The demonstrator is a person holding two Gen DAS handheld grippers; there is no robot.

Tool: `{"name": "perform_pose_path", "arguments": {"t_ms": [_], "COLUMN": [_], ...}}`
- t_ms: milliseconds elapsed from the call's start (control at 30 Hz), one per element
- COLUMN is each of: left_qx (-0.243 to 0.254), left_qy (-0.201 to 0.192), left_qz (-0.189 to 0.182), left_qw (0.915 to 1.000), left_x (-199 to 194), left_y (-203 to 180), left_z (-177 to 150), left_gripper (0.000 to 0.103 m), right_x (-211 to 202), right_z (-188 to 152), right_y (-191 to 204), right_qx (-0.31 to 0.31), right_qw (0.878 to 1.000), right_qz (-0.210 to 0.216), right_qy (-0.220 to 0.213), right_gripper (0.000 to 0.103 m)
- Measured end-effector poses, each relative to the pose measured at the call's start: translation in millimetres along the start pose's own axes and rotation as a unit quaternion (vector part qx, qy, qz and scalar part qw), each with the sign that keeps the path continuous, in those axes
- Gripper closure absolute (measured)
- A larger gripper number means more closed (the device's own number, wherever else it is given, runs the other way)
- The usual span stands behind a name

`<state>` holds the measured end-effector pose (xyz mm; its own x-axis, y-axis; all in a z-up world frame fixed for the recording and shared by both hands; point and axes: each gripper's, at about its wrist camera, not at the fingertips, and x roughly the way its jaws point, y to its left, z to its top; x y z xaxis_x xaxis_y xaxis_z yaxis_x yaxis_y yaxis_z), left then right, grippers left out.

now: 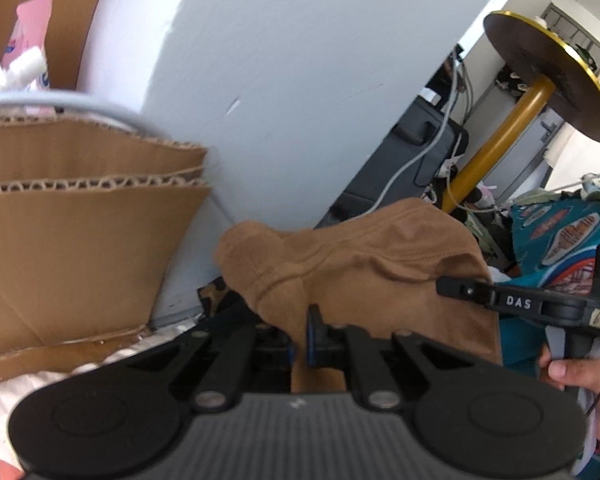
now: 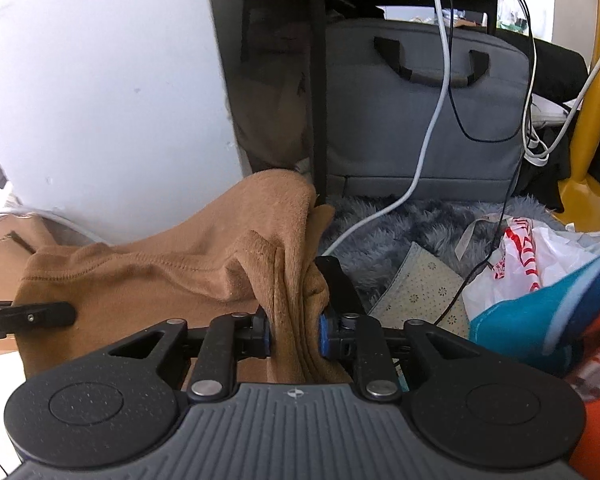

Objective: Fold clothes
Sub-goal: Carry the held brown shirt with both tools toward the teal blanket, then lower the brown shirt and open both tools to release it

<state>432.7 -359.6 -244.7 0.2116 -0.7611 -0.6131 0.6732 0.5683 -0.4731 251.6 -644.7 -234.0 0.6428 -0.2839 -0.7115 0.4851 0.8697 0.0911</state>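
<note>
Cluttered room, white wall (image 1: 280,80); both left gripper (image 1: 299,334) and right gripper (image 2: 295,330) clamp the tan-brown knit cotton garment (image 2: 172,280).

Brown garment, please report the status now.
Left claw shut on brown garment. Right claw pinching bunched folds. Garment hangs between both. Cardboard box close on left.

Black left tool (image 1: 299,340), blue pads; right tool (image 2: 294,336) alike, silver pivot screws, ribbed grey housing.
</note>
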Motion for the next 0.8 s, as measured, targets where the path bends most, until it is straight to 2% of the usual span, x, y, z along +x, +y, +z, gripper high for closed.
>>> {"name": "perform_pose_path", "arguments": {"t_ms": [233, 300, 433, 467, 533, 567, 600, 633, 800], "left_qx": [0.001, -0.002, -0.021, -0.025, -0.024, -0.027, -0.031, -0.034, -0.023], "left_qy": [0.020, 0.022, 0.024, 0.022, 0.017, 0.010, 0.002, -0.006, -0.032], "left_qz": [0.011, 0.010, 0.016, 0.021, 0.037, 0.046, 0.054, 0.062, 0.048], "left_qw": [0.9997, 0.9997, 0.9994, 0.9992, 0.9989, 0.9985, 0.9981, 0.9975, 0.9981], "left_x": [12.6, 10.2, -1.2, -4.8, -13.3, -19.3, -25.4, -31.4, -52.9], "left_y": [6.8, 8.7, 19.7, 29.4, 27.5, 26.8, 26.1, 25.3, 5.4], "left_z": [-0.3, 0.9, 1.2, 0.5, -1.9, -2.8, -3.7, -4.4, -6.3], "left_gripper": [0.095, 0.090, 0.088, 0.084, 0.067, 0.050, 0.046, 0.046, 0.048], "right_x": [23.6, 25.1, 24.9, 23.7, 16.3, 10.7, 5.1, -0.5, -19.4], "right_z": [2.5, 6.4, 17.2, 20.3, 25.0, 26.9, 28.3, 27.3, 14.6], "right_y": [-3.6, -6.9, -11.2, -12.9, -14.6, -14.7, -14.6, -13.0, -1.6], "right_qx": [-0.007, 0.008, 0.014, 0.020, 0.026, 0.028, 0.029, 0.026, 0.019], "right_qw": [0.999, 0.999, 0.999, 0.998, 0.998, 0.998, 0.998, 0.998, 0.999], "right_qz": [-0.030, -0.027, -0.046, -0.052, -0.056, -0.055, -0.054, -0.049, -0.017], "right_qy": [0.011, 0.017, 0.015, 0.013, 0.001, -0.008, -0.016, -0.022, -0.037], "right_gripper": [0.071, 0.070, 0.064, 0.064, 0.064, 0.064, 0.064, 0.064, 0.069]}}
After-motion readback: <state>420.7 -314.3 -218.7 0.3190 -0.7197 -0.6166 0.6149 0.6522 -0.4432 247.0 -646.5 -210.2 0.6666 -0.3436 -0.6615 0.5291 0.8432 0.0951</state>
